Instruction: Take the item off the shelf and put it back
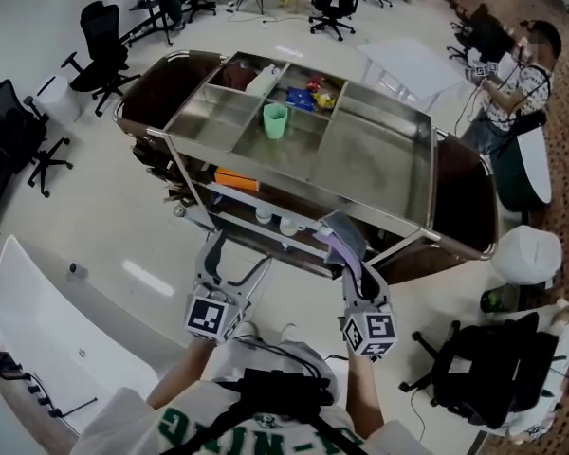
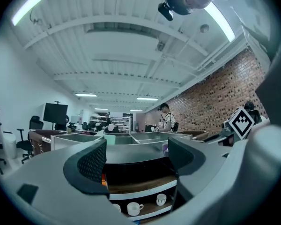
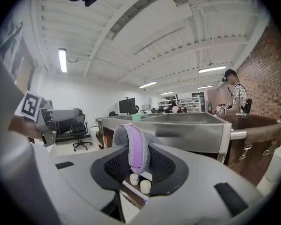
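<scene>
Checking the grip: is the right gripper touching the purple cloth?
Touching. Right gripper view: the right gripper is shut on the purple cloth, pads pressing it.

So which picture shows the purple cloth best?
The right gripper view: the purple cloth sits big in the middle, pinched in the right gripper. The head view shows it small, from above, beside the cart. The left gripper view shows only a tiny purple speck.

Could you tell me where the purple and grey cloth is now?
The purple and grey cloth is pinched in the right gripper, lower right of the head view, just before the steel cart's near edge.
</scene>
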The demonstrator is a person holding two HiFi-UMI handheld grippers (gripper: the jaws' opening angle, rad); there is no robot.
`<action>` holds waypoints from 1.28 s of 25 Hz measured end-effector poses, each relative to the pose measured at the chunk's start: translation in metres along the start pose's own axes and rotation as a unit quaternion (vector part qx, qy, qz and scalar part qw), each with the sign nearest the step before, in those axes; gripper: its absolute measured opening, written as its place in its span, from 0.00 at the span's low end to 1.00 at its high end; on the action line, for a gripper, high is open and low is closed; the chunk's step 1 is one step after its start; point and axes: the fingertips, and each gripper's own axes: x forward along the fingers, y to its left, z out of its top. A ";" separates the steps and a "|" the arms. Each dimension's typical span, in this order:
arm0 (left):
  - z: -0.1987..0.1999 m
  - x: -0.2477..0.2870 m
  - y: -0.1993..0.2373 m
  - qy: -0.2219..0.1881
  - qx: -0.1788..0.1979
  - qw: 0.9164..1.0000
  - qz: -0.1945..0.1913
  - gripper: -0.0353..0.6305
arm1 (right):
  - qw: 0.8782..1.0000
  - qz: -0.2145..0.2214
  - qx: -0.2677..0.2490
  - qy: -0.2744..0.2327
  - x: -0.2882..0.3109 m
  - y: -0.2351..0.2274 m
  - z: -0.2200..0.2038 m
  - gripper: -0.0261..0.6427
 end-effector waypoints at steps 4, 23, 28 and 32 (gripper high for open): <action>0.011 -0.002 -0.005 -0.009 0.013 1.000 -0.008 0.64 | 0.998 -0.027 0.011 -0.060 -0.036 0.004 0.043 0.20; 0.036 -0.001 -0.027 -0.015 -0.022 0.999 -0.030 0.63 | 0.990 -0.054 0.033 -0.124 -0.077 0.012 0.077 0.20; 0.033 -0.006 -0.013 -0.026 -0.006 1.000 -0.012 0.63 | 0.991 -0.049 0.028 -0.121 -0.079 0.017 0.078 0.20; 0.027 -0.012 -0.003 -0.025 0.006 1.000 0.004 0.63 | 0.992 -0.044 0.019 -0.114 -0.080 0.021 0.073 0.20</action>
